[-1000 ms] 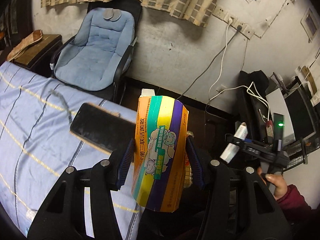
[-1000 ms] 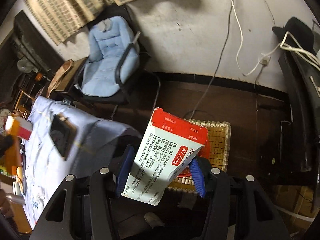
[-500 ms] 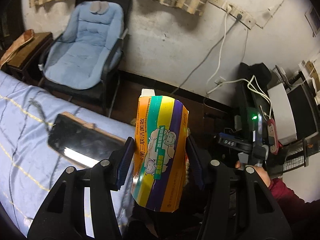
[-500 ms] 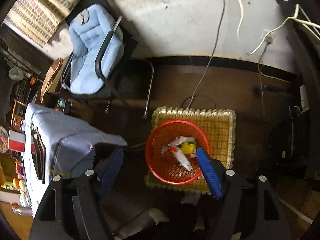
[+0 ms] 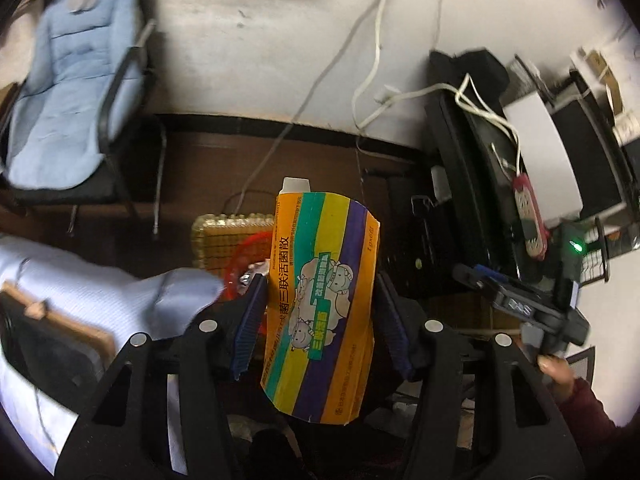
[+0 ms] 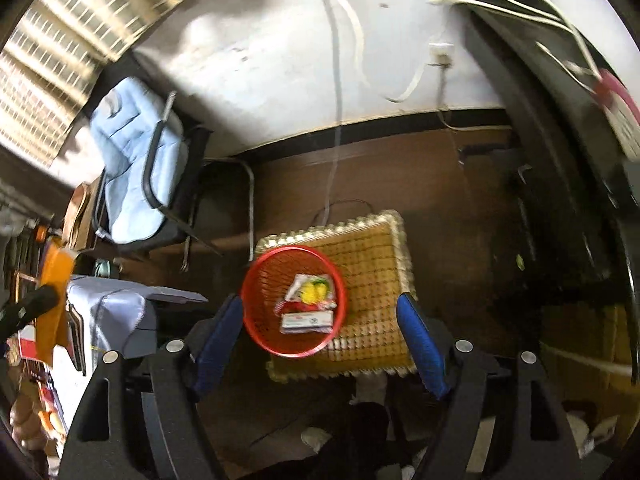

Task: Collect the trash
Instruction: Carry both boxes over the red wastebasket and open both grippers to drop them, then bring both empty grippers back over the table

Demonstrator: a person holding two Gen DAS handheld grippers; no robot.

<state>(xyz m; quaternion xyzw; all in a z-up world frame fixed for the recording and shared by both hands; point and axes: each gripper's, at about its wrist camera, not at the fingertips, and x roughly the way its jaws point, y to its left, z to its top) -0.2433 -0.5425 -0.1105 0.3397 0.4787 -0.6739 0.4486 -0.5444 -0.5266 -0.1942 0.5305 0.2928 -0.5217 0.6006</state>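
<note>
While my left tool, jaws easing apart, pinches the striped orange cardboard box, my right tool gapes empty over the red mesh basket holding wrappers.

Left gripper jaws opening, right gripper jaws spread

Striped carton: orange, teal, yellow and purple bands, cartoon print, upright with a slight tilt, white flap at 12 o'clock. Red mesh basket: round, resting on a woven mat. Inside: white-and-red box at 6 o'clock, yellow-printed wrapper at centre.
</note>
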